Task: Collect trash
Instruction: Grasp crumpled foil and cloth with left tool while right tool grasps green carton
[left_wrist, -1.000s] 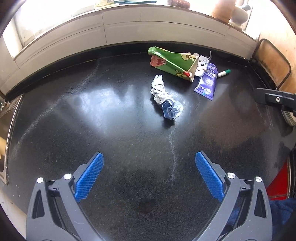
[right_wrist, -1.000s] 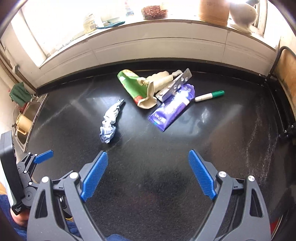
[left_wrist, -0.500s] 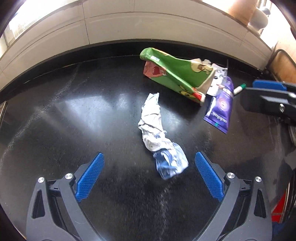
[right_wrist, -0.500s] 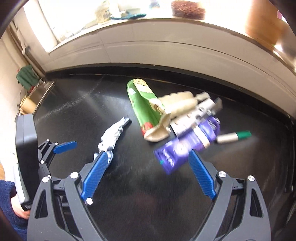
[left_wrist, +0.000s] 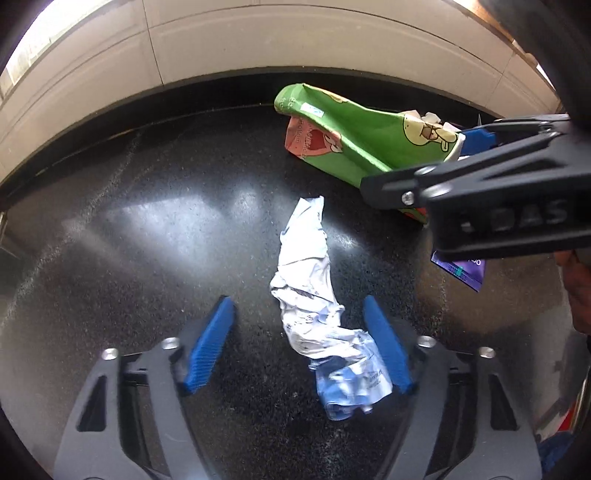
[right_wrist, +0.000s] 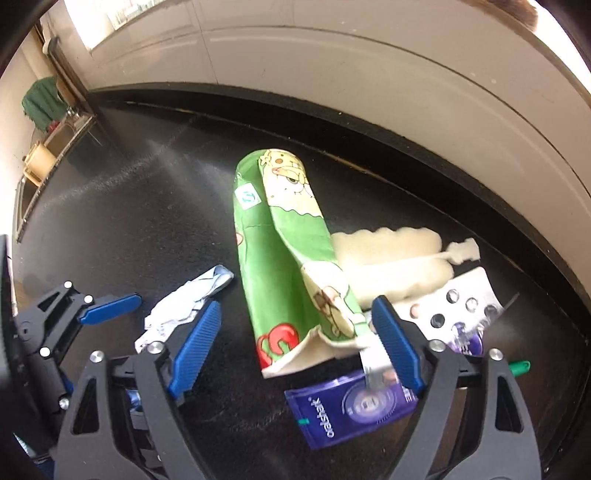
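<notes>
Black speckled surface (left_wrist: 155, 258) backed by a pale tiled wall (left_wrist: 258, 40). Left tongs (left_wrist: 299, 347) lowered over a crumpled white-and-blue wrapper (left_wrist: 317, 306), jaws just narrowed, about half apart; wrapper lying between the blue pads, its blue end against the right-hand pad (left_wrist: 388, 350), left-hand pad clear of it, so not yet clamped. Right tongs (right_wrist: 295, 343) also just narrowed yet fairly wide, straddling the open lower end of a green cartoon-printed bag (right_wrist: 284, 240); right-hand pad (right_wrist: 395, 343) at the bag's cream edge, left-hand pad apart from it, no squeeze visible. Just beside the bag, toward the wall, a cream fuzzy piece (right_wrist: 391, 254); beside that a silver pill blister (right_wrist: 458, 299); under the right-hand finger a purple sachet (right_wrist: 347, 410) flat on the surface; behind that finger the green cap of a marker (right_wrist: 519, 366). From the left wrist view, right tongs crossing the upper right, covering part of the bag and sachet. At far left of the right wrist view, a sink (right_wrist: 55, 147).
</notes>
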